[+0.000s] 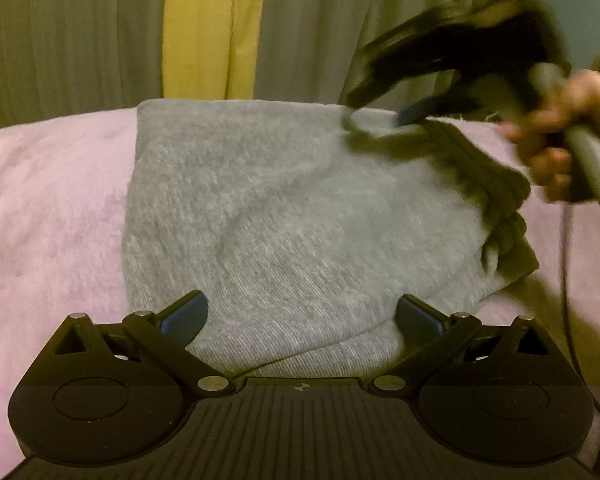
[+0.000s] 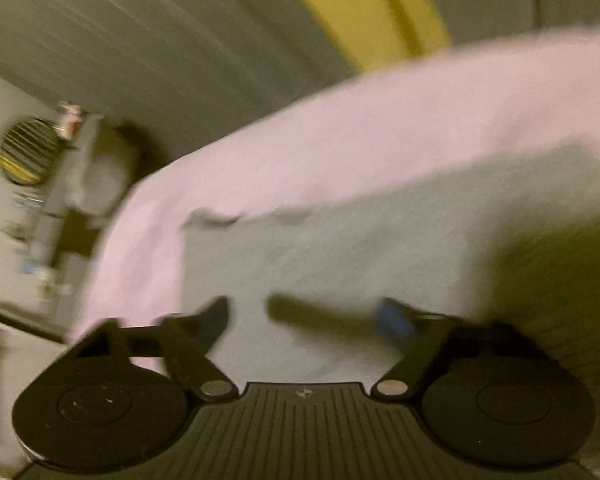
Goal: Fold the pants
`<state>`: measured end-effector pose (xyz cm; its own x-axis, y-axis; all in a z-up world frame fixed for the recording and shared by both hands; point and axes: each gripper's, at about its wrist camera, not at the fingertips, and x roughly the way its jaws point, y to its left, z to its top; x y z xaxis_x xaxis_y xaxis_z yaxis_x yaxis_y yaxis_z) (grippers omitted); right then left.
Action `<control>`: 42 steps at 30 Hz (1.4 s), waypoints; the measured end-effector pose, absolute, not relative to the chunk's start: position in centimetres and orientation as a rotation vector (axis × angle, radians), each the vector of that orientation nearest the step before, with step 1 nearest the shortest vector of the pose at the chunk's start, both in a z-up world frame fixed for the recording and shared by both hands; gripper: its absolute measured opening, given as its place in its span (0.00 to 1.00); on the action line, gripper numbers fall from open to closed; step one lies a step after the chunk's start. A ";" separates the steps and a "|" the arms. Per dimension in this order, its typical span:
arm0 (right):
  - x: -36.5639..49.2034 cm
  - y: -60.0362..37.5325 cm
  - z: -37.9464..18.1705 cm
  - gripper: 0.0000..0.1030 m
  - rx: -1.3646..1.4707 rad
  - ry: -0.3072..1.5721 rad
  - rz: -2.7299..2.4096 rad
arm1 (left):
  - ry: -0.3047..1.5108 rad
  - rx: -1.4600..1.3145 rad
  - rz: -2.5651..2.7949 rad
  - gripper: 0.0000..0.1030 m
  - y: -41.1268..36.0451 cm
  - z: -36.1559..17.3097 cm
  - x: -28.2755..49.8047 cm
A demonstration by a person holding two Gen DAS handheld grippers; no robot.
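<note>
1. In the left wrist view, the left hand-held gripper (image 1: 302,316) sits nearest the camera with its two blue-padded fingers spread wide, and it grips nothing; the near edge of the grey pants (image 1: 284,216) lies between and under the fingers.
2. The pants are folded into a compact, roughly rectangular bundle lying on the pink blanket (image 1: 52,208), which covers the surface beneath them.
3. On the right side of the bundle the ribbed waistband (image 1: 496,188) bunches up in dark folds, and a small flap of fabric sticks out below it.
4. At the far right corner of the pants, the right hand-held gripper (image 1: 380,114) is motion-blurred; its tips are at or just over the cloth. From this view I cannot tell whether it pinches the fabric.
5. The person's hand (image 1: 556,144) wraps the grey handle of that gripper, and a dark cable hangs down beside it.
6. In the right wrist view, the right hand-held gripper (image 2: 304,318) shows its fingers set well apart with nothing between them, above the grey pants (image 2: 360,240); the whole frame is blurred.
7. Beyond the blanket, grey curtains (image 1: 60,32) hang with a yellow strip (image 1: 208,28) between them.
8. To the far left of the right wrist view, blurred household items (image 2: 40,184) stand beside the blanket's edge.
</note>
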<state>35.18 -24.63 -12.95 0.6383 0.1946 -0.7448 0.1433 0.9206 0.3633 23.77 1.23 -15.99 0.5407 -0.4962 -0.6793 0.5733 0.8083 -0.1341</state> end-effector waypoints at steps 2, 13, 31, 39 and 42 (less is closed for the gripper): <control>32.9 -24.8 -11.1 0.65 0.327 0.811 -0.068 | 0.756 0.099 -0.628 1.00 1.4 -16.1 23.6; 17.2 -25.9 -11.7 0.97 0.517 0.839 0.011 | 0.737 0.172 -0.541 1.00 -0.1 -14.6 18.5; 17.6 -27.5 -17.9 0.97 0.692 0.946 -0.175 | 0.921 -0.005 -0.490 1.00 1.3 -17.1 17.7; 14.5 -24.7 -16.4 0.97 0.551 1.012 -0.158 | 0.970 0.161 -0.385 1.00 -0.1 -17.2 17.1; 12.7 -22.8 -15.6 0.97 0.457 1.014 -0.182 | 1.011 0.153 -0.402 1.00 0.2 -16.9 16.2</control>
